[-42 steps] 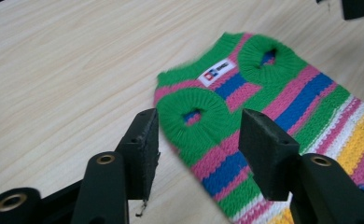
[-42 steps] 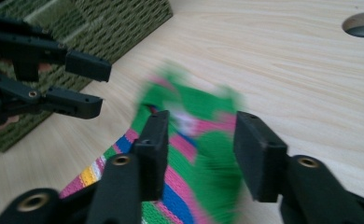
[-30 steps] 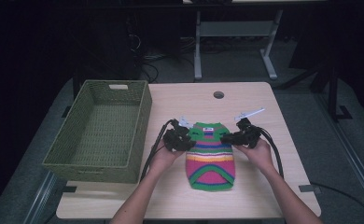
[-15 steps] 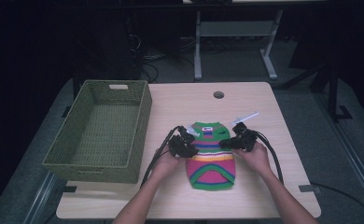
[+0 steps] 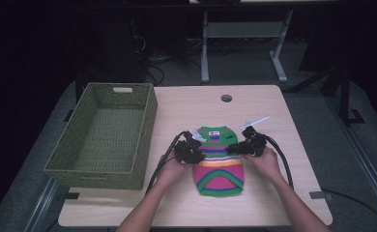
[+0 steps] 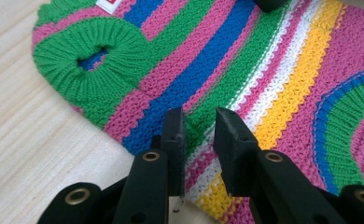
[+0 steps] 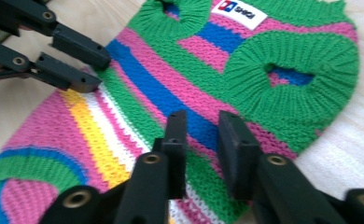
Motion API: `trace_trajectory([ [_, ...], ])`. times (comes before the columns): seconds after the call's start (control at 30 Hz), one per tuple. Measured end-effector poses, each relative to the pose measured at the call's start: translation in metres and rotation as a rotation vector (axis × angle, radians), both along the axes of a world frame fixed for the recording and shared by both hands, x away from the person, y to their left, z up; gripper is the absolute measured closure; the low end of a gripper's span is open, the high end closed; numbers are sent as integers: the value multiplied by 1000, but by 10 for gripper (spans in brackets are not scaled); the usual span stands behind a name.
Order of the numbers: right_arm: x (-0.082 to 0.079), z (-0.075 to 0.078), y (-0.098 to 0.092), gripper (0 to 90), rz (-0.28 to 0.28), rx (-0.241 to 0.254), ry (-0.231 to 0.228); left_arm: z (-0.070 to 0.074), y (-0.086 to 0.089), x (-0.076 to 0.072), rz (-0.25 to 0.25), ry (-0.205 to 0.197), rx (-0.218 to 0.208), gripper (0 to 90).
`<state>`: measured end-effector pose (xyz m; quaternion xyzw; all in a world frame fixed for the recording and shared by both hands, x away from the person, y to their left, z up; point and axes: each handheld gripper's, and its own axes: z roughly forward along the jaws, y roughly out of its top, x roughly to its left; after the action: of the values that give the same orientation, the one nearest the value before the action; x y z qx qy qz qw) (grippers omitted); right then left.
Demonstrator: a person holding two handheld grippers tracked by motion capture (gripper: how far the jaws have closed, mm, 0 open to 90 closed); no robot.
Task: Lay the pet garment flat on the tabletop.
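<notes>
We log a striped knit sweater (image 5: 219,159); its white neck label (image 7: 235,11) is too blurred to read. Left gripper (image 6: 199,135) and right gripper (image 7: 202,140) sit over the sweater's edges, jaws slightly parted, pinching nothing.

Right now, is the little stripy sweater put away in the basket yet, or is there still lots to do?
Not yet. Done: the striped knit sweater lies flat on the table. In hand: the left hand-held gripper and right hand-held gripper sit open at its two side edges, not yet pinching. The green wicker basket is empty, so if it's going in there, lifting and moving it remain.
</notes>
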<state>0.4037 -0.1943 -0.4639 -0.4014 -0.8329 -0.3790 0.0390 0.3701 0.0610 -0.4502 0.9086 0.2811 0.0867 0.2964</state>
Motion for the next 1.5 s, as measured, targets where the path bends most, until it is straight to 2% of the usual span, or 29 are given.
trace_trajectory([
  [0.03,0,1,-1,666,6,12,-2,1,0,-2,-4,-21,-1,729],
  [0.07,-1,2,-1,631,19,34,7,2,1,-3,-5,-20,-4,733],
  [0.2,-3,5,-2,610,34,36,4,5,3,-5,-13,-14,-24,728],
  [0.27,-4,8,-2,592,43,47,-5,7,5,-6,-5,-12,-55,710],
  [0.33,-5,10,-2,581,54,65,-7,7,6,-7,17,-24,-73,646],
  [0.37,-6,11,-3,577,62,62,-8,7,6,-8,23,-26,-81,602],
  [0.4,-6,11,-2,574,65,58,-12,7,7,-9,19,-31,-86,600],
  [0.47,-7,11,-3,552,90,60,-12,7,8,-10,23,-36,-85,516],
  [0.5,-7,11,-3,552,90,60,-12,7,9,-11,33,-39,-89,516],
  [0.53,-7,11,-4,535,92,62,-14,7,11,-10,39,-38,-106,466],
  [0.57,-8,12,-4,528,92,72,-14,8,14,-9,37,-5,-145,443],
  [0.6,-9,13,-5,525,98,83,-16,8,16,-9,41,2,-172,427],
  [0.73,-11,18,-5,492,108,85,-28,11,23,-9,61,12,-227,371],
  [0.97,-15,23,-9,418,106,88,-31,17,27,-15,65,-11,-246,347],
  [1.07,-18,27,-11,410,105,85,-37,18,28,-19,60,-34,-220,346],
  [1.23,-24,32,-13,400,113,74,-63,16,32,-23,64,-34,-226,341],
  [1.4,-28,33,-16,391,113,80,-68,13,38,-28,68,-25,-252,323],
  [1.5,-30,33,-18,384,113,79,-67,13,42,-30,66,-25,-251,315],
])
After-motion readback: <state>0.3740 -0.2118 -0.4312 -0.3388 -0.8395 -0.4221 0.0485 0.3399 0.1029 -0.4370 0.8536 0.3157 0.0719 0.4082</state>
